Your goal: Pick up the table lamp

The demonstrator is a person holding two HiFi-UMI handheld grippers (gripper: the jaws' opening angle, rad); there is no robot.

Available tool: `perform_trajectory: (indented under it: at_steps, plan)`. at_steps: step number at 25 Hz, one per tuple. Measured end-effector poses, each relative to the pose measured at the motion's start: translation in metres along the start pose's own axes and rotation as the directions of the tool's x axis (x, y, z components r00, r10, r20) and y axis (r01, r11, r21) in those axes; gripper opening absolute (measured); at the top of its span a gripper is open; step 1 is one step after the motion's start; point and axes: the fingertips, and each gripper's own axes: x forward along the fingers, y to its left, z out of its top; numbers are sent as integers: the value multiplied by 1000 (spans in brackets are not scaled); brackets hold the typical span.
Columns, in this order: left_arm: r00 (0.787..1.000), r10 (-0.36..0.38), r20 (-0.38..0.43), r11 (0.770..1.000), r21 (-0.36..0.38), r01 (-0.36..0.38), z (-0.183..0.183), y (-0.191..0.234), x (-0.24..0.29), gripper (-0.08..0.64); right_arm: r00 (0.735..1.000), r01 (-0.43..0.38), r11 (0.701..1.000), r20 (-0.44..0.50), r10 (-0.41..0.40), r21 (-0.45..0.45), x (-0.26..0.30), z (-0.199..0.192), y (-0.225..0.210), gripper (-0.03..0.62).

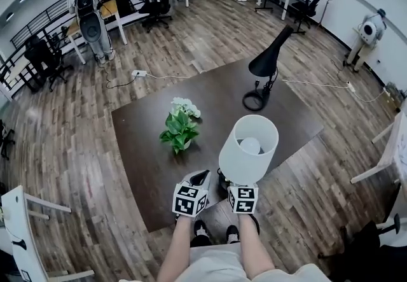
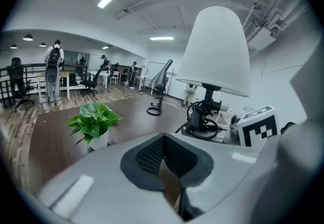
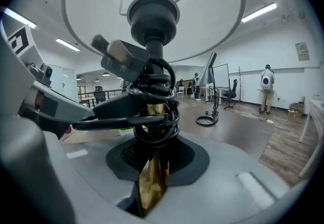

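Observation:
The table lamp has a white shade (image 1: 249, 150), a brass stem (image 3: 154, 177) and a black cord (image 3: 152, 117) coiled round the stem. My right gripper (image 3: 152, 190) is shut on the brass stem just below the coil, and the shade (image 3: 152, 10) hangs right above it. In the head view the shade hides the right gripper's (image 1: 234, 184) jaws and the lamp's foot. My left gripper (image 1: 201, 177) is close beside it on the left, shut with nothing in it. From the left gripper (image 2: 169, 180) the lamp (image 2: 217, 51) stands just to the right.
A potted green plant (image 1: 180, 126) stands mid-table on the dark table (image 1: 146, 147). A black desk lamp (image 1: 267, 64) is at the far right corner. The table's near edge is by my feet. White furniture (image 1: 19, 223) stands at lower left, and people (image 1: 89, 16) stand far off.

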Motion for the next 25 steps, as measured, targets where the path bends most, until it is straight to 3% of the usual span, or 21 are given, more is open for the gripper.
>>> perform_trajectory:
  at_steps: [8, 15, 25]
  plan:
    - [991, 122, 47, 992, -51, -120, -9, -32, 2, 2, 994, -113, 992, -10, 113, -53, -11, -6, -25, 95]
    - [979, 186, 82, 981, -65, -181, -11, -56, 0, 2, 985, -172, 981, -11, 172, -87, -20, -8, -40, 95]
    - [962, 254, 99, 966, -68, -248, -5, -47, -15, 2, 974, -228, 969, -15, 228, -95, -19, -8, -32, 95]
